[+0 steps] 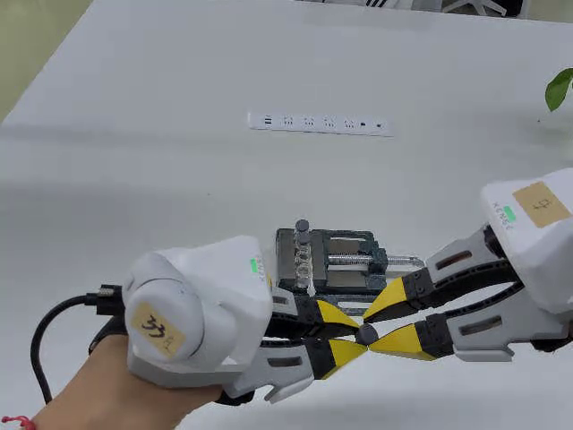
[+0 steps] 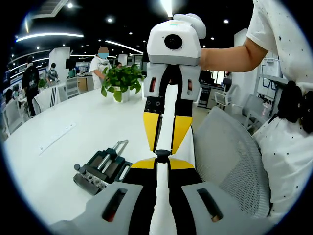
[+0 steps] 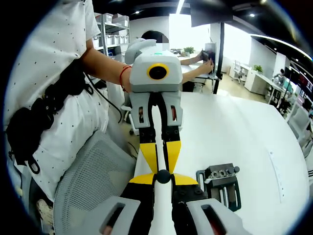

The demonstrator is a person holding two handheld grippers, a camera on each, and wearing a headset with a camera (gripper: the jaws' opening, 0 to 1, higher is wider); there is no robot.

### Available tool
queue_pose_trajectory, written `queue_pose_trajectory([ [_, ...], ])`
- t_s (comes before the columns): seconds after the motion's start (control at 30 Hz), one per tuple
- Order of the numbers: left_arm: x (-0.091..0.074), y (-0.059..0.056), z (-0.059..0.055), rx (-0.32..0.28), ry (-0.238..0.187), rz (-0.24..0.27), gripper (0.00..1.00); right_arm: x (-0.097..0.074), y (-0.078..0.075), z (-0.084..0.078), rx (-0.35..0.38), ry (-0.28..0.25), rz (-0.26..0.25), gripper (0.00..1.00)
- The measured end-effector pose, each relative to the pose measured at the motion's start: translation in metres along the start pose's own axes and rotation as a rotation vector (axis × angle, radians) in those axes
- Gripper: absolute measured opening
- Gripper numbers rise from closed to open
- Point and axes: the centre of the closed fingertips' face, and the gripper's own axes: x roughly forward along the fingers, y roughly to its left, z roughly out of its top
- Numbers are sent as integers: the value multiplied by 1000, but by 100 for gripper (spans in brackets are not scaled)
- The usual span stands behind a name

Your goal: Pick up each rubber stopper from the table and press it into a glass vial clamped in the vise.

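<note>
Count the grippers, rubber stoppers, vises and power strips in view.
grippers: 2, left gripper and right gripper
rubber stoppers: 2, one between the gripper tips, one capping a glass vial
vise: 1
power strip: 1
Total: 6

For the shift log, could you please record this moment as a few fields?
Left gripper: tips closed on the rubber stopper
Right gripper: tips closed on it too, facing the left one
Vise: on the table, behind the grippers
Glass vials: in a row in the vise
Seated stopper: dark, on the far vial
Power strip: farther back
</note>
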Motion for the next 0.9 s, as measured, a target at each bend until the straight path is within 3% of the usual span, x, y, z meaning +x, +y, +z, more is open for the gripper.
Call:
queue_pose_trajectory([
  [0.9,0,-5,0,0,6,-17,4,1,5,-1,-20,18,21,7],
])
